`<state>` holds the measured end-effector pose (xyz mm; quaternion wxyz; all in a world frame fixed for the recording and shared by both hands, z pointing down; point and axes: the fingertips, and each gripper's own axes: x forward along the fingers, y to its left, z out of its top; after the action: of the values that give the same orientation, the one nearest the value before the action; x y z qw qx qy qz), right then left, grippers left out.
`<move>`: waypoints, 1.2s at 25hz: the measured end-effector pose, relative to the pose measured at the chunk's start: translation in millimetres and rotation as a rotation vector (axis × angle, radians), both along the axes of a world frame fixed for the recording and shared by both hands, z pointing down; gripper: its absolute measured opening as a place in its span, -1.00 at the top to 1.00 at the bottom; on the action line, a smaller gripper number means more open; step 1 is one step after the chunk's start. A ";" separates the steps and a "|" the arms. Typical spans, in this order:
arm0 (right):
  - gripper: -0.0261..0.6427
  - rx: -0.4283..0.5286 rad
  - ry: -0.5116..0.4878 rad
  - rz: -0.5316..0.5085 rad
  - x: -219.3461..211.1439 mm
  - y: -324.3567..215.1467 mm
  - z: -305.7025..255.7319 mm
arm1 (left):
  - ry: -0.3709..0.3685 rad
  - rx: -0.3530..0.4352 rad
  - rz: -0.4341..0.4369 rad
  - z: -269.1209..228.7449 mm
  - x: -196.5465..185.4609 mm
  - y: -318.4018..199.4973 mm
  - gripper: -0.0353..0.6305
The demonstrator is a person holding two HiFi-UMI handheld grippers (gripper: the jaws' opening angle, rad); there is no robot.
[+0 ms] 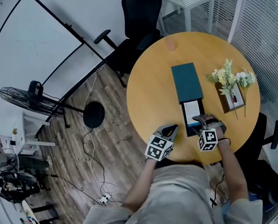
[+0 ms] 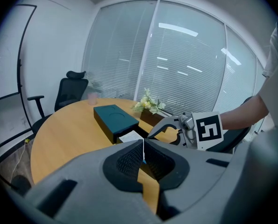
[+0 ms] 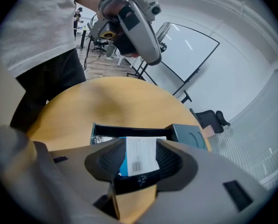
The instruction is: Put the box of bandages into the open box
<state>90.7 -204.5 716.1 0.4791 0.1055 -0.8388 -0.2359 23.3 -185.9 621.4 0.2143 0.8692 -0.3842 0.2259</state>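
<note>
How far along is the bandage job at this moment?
Done: the bandage box lies in the open box on the table. In hand: the right gripper stands wide around it, apparently not squeezing. Left to do: draw that gripper clear. The left gripper is shut and idle.

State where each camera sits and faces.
Head view: on the head, steeply down at the round table; shows both forearms, left gripper, right gripper.
Left gripper view: faces across the table toward the blinds; shows its shut jaws, a forearm.
Right gripper view: faces down at the box of bandages between its jaws; shows the shirt.
Shared: both gripper views show the open box.
</note>
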 end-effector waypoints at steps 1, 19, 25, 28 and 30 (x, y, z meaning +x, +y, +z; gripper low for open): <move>0.33 0.002 -0.005 0.009 0.3 0.8 -1.9 | 0.001 0.002 0.004 -0.3 1.5 -0.1 0.86; 0.33 -0.228 -0.499 0.666 44.8 -5.6 -38.5 | 0.004 -0.015 0.044 8.3 17.6 -19.1 0.86; 0.33 -0.329 -0.701 0.949 71.2 -0.2 -39.0 | 0.005 -0.025 0.064 12.6 24.4 -21.7 0.86; 0.33 -0.359 -0.754 0.989 69.9 0.7 -45.7 | 0.005 -0.031 0.065 14.9 22.2 -22.5 0.86; 0.33 -0.366 -0.786 1.007 68.2 -0.5 -51.7 | 0.007 -0.036 0.061 16.8 21.5 -23.8 0.86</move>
<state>159.0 -205.1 664.4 0.1996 0.4797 -0.8259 0.2189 44.9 -209.7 638.1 0.2243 0.8773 -0.3526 0.2362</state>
